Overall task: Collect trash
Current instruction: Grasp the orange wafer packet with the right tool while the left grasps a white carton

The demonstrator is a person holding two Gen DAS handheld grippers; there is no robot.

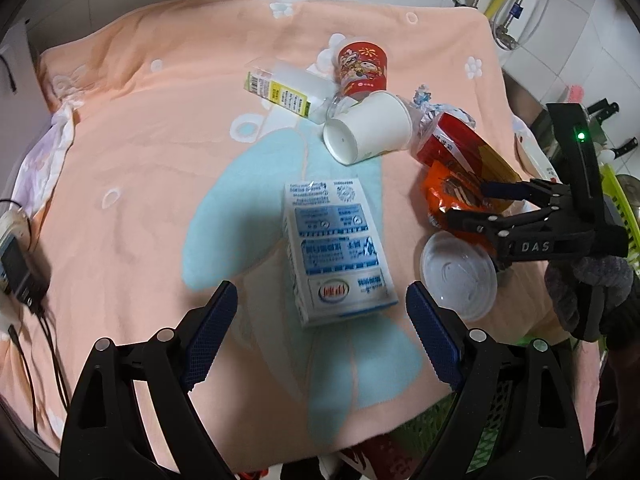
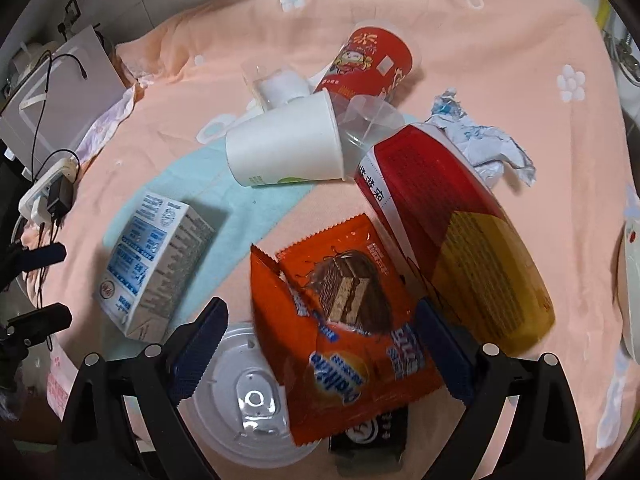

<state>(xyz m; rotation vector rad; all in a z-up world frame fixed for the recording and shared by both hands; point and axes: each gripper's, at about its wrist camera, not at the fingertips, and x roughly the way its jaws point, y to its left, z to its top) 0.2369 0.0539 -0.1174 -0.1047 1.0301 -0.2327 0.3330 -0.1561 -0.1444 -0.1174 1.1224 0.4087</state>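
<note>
A blue-and-white milk carton (image 1: 336, 248) lies flat on the peach cloth (image 1: 140, 140). My left gripper (image 1: 320, 286) hovers open just over its near end, a finger on each side, apart from it. An orange wafer wrapper (image 2: 340, 320) lies between the wide fingers of my right gripper (image 2: 320, 340), which is open; its right pad (image 2: 440, 352) is at the wrapper's edge. The left wrist view shows the right gripper (image 1: 466, 202) over that wrapper (image 1: 448, 192). Beside the wrapper lie a clear plastic lid (image 2: 248, 400) and a red-and-yellow biscuit pack (image 2: 452, 232).
Farther back lie a tipped white paper cup (image 1: 368, 132), a red printed cup (image 1: 362, 68), a clear box with a yellow label (image 1: 280, 90) and crumpled paper (image 2: 480, 140). A power strip with cables (image 1: 16, 256) sits at the left edge. A green basket (image 1: 440, 420) stands below the near edge.
</note>
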